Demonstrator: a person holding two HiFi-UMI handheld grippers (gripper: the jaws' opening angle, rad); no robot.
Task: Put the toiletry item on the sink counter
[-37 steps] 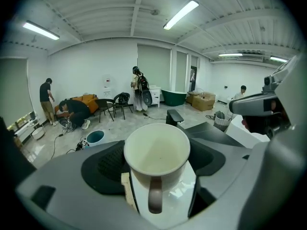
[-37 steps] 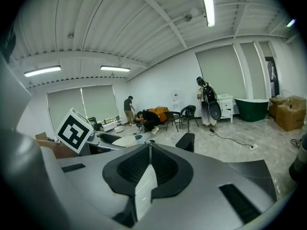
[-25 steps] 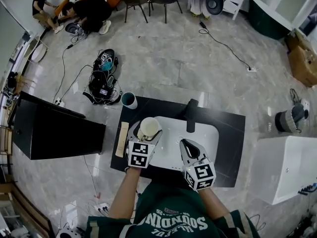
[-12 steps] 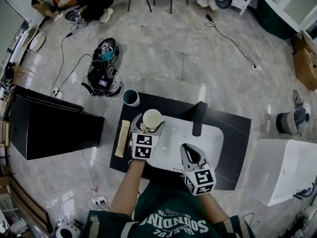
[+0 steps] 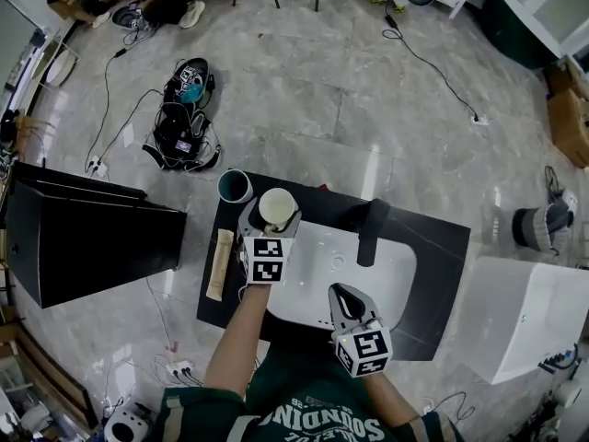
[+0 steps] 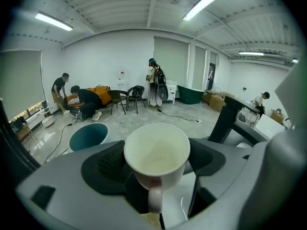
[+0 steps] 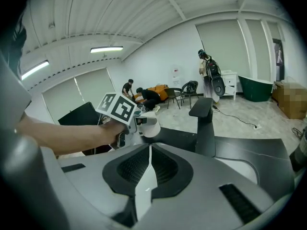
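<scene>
My left gripper [image 5: 272,214] is shut on a cream mug [image 5: 277,207] and holds it upright above the black sink counter [image 5: 433,247], at the far left rim of the white basin [image 5: 373,288]. In the left gripper view the empty mug [image 6: 157,152] sits between the jaws, handle toward the camera. A teal cup [image 5: 235,187] stands just left of it at the counter's far corner. My right gripper [image 5: 341,292] hangs over the basin's near edge, shut, jaws pressed together on nothing [image 7: 147,163]. The right gripper view shows the mug [image 7: 150,126] in the left gripper.
A black faucet [image 5: 371,230] rises at the back of the basin. A long beige stick-like item [image 5: 220,263] lies along the counter's left edge. A black cabinet [image 5: 83,238] stands to the left, a white tub [image 5: 529,316] to the right. Bags and cables lie on the floor beyond.
My left gripper has carried the mug farther away and a little left, closer to the teal cup. My right gripper has drawn back toward the near edge of the basin.
</scene>
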